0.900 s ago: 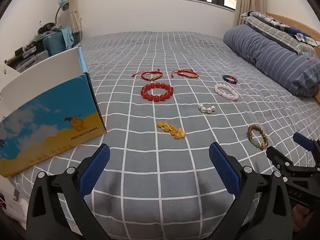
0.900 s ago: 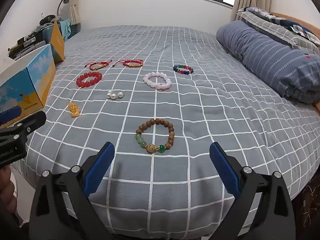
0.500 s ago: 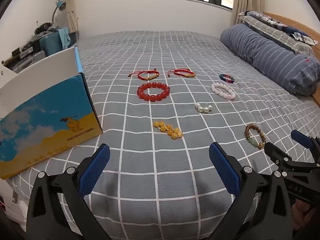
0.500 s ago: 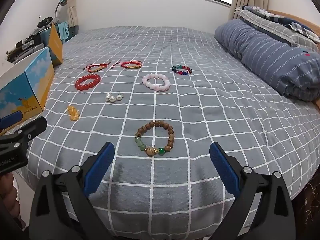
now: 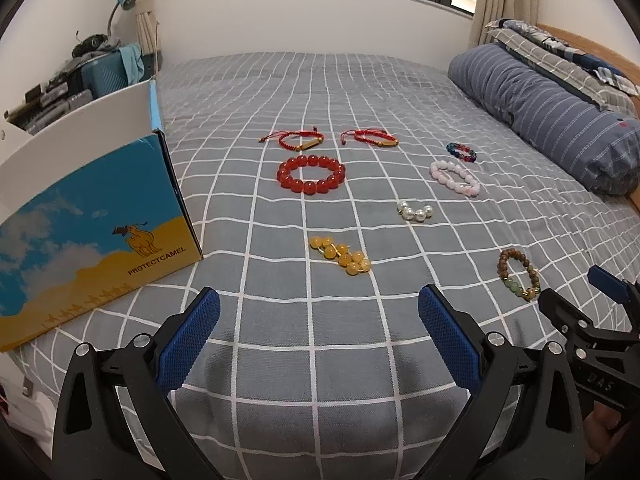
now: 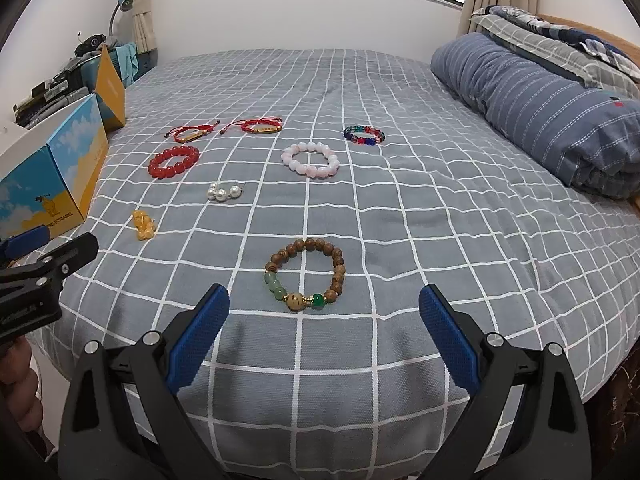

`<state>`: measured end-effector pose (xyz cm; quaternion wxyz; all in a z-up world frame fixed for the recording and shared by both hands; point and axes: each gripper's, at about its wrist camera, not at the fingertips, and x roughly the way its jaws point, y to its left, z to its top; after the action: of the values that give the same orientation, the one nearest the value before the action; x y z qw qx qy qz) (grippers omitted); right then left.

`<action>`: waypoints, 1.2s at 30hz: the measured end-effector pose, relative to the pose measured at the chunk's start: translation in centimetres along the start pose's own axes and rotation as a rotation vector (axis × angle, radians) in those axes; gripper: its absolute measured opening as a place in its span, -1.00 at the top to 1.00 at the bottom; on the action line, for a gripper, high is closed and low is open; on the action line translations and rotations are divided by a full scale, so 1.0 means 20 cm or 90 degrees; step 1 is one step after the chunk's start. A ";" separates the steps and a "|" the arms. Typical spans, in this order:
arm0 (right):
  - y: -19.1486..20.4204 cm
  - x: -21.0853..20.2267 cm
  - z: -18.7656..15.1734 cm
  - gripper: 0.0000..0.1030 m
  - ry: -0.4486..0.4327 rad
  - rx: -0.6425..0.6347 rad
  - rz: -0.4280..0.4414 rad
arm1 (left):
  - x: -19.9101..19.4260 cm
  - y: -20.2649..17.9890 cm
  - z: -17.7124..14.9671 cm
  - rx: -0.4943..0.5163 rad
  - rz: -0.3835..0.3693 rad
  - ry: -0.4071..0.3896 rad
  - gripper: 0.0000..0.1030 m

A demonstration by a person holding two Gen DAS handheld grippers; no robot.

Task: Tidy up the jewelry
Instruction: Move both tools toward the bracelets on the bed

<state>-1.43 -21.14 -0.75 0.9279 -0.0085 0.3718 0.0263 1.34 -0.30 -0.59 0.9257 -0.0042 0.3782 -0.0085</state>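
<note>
1. The jewelry lies spread over the grey checked bed [image 6: 400, 184], none of it yet in the open blue-and-yellow box [image 5: 100, 216] at the bed's left edge.
2. The right tool [image 6: 324, 320] is spread wide and holds nothing; both blue pads hover over the near edge of the bed.
3. The left tool [image 5: 318, 320] is likewise spread and empty, with bare bedspread between its fingers.
4. The relation that matters: the wooden bead bracelet [image 6: 306, 274] lies flat, straight ahead of the right tool and just beyond its fingertips, roughly centred between them – the nearest piece to either hand.
5. It is a closed ring, a little wider across than deep, with its gold and green beads toward the tool; a pinch across the near arc looks the simplest way in.
6. For the left tool the closest piece is the yellow bead cluster [image 5: 340, 258], ahead and slightly right of centre, its long axis running diagonally from far-left to near-right.
7. Farther off lie the pearl cluster [image 6: 224, 192], the red bead bracelet [image 5: 311, 174], the pink bead bracelet [image 6: 310, 159], the multicoloured bracelet [image 6: 364, 135] and two red cord bracelets [image 5: 300, 140] [image 5: 370, 138].
8. My judgement – the right hand is best placed to start, with the wooden bracelet.
</note>
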 end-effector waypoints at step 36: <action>0.06 0.08 0.03 -0.78 0.029 -0.014 -0.007 | 0.04 0.06 0.01 -0.001 0.018 -0.008 -0.89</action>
<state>-0.04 -19.79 -1.43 0.9191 -0.0210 0.3927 0.0250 1.96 0.95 -1.06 0.9279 0.0001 0.3727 0.0048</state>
